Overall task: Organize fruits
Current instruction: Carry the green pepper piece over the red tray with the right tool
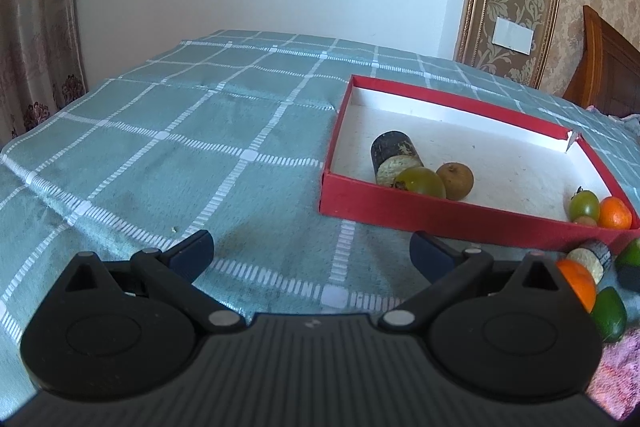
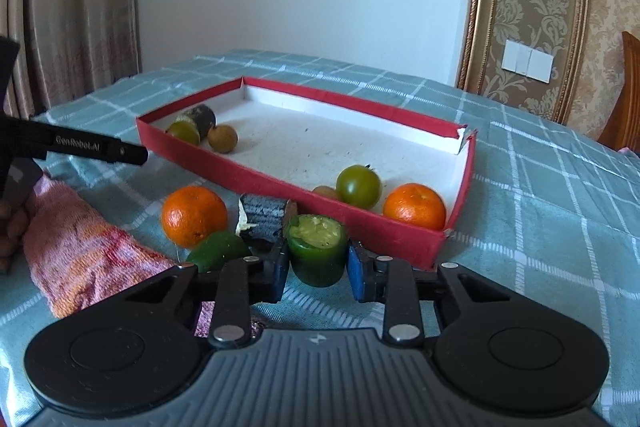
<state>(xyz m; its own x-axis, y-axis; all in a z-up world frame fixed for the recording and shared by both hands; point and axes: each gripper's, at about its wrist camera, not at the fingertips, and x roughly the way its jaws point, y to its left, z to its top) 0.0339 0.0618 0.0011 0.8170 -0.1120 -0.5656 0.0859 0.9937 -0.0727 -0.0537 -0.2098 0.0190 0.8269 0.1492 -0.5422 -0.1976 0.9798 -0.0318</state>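
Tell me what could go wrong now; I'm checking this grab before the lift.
1. The right tongs grip the green cucumber stub low, so it may tip or slip on lifting.
2. The box wall stands right behind it, and a low carry could catch the rim.
3. The dark stub and lime crowd the left side and may get nudged.

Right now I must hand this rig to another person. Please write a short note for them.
Right gripper: shut on the cut green fruit piece, on the cloth just in front of the red box.
Left gripper: open, empty, over bare tablecloth.
Done, in the box: orange, green tomato, two small brown fruits, a green fruit, a dark cut piece.
Left outside: orange, green fruit, dark cut piece, plus the held one.
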